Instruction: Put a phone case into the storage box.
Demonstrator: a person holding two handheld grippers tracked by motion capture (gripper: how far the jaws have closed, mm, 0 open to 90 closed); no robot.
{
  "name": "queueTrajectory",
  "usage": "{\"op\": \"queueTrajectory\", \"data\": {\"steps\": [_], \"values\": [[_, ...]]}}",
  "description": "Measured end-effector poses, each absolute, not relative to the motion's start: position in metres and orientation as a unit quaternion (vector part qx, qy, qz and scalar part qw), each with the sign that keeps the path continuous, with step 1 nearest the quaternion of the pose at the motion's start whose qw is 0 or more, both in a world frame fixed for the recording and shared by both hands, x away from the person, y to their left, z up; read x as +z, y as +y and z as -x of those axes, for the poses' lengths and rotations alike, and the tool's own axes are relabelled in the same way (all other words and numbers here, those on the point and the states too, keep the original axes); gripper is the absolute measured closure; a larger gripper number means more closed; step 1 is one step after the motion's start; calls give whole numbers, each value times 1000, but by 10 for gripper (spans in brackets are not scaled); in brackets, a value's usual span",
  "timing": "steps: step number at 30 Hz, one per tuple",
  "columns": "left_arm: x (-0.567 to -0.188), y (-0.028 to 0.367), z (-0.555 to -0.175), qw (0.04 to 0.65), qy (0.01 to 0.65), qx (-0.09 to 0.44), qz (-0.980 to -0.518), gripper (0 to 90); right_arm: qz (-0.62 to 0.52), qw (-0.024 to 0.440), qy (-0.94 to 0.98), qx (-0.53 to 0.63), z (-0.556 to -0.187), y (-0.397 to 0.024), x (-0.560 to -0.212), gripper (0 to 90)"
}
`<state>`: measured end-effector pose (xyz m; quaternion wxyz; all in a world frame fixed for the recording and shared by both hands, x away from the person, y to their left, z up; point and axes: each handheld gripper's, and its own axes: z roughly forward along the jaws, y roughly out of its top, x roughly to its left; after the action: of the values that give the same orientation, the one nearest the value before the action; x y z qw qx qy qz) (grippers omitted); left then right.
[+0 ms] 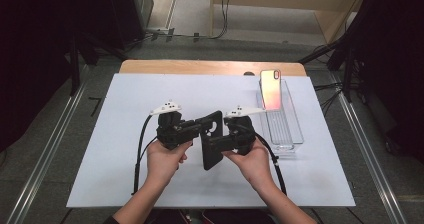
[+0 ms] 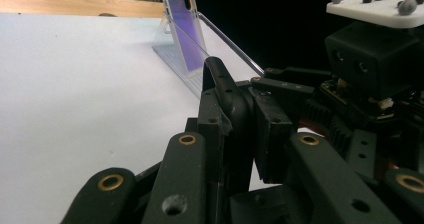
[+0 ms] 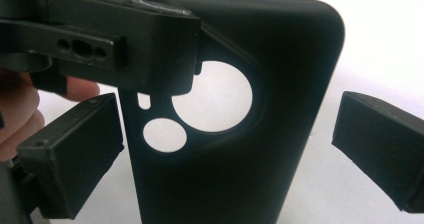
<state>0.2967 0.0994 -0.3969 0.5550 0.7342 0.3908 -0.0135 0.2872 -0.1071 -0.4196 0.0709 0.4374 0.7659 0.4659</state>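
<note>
Landmark: the white mat that covers the table.
Phone case: a black phone case is held up above the middle of the mat, between the two hands, its round camera holes toward the upper end.
Left gripper: the left gripper sits over the mat's middle, left of the case, and is clenched on the case's upper edge; in the left gripper view its jaws pinch that thin edge from both sides.
Right gripper: the right gripper is just right of the case, over the mat's middle. In the right gripper view its two pads stand apart, one on each side of the case, and do not press on it, so it is released.
Tray: a clear plastic tray lies on the mat's right part, well apart from the case.
Phone: a phone with a pinkish back leans upright at the tray's far end.
</note>
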Motion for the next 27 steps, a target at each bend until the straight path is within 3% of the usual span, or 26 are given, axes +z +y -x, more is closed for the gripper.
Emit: {"op": "queueTrajectory", "data": {"steps": [4,6,14,21,27], "values": [[-398,98,-295,556,391,-23,-733,773,-435,74,770,461,-287,-103,-421,36],[-398,98,-295,556,390,-22,-734,773,-433,73,771,462,-286,-103,-421,93],[-397,99,-296,561,396,-36,-726,757,-437,74,768,463,-285,-103,-419,112],[-391,102,-297,573,395,-58,-716,564,-439,80,766,462,-286,-106,-418,115],[-387,103,-298,564,393,-63,-723,463,-443,83,766,458,-288,-112,-418,116]]}}
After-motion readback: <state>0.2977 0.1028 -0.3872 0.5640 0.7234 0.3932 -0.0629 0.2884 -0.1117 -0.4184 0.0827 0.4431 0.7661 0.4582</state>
